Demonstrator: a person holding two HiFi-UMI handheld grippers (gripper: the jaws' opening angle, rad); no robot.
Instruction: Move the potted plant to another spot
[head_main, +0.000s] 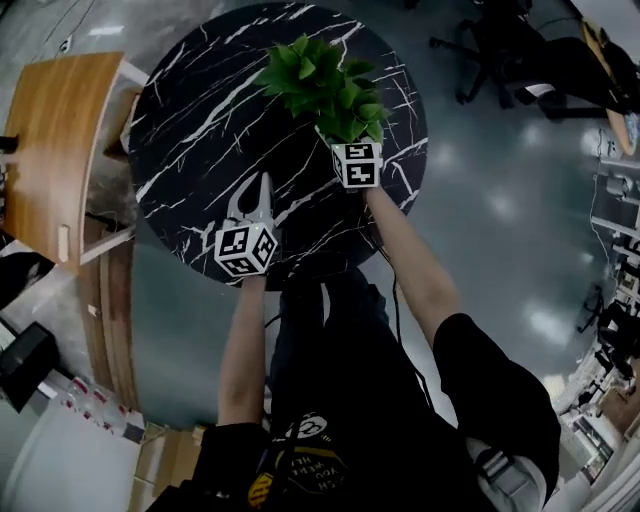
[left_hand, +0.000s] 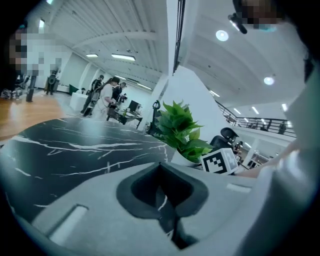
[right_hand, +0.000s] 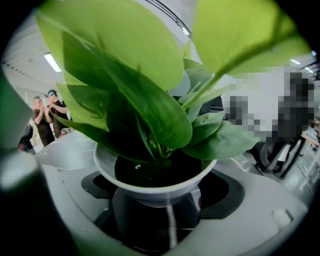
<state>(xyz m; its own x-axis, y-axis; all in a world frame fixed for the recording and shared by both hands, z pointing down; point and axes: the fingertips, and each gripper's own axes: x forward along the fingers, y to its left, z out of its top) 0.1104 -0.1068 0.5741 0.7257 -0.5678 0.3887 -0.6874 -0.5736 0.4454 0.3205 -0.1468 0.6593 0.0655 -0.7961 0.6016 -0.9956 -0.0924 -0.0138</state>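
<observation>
R gripper (right_hand: 162, 200) clamps potted plant (right_hand: 150, 115), soil (right_hand: 150, 172) only its view, L gripper (head_main: 261, 195) closed

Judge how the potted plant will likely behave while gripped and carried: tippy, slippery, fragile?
Probably top-heavy: the potted plant spreads broad leaves well above a small white pot, so it may lean. The pot looks smooth and tapered, so it could slip in the right gripper, though its flared rim might catch.

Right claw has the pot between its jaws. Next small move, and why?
Probably carry it, kept upright, across to bare marble. The right claw looks closed on the potted plant, which is at the table's far right in the head view. The left claw is shut and empty.
</observation>
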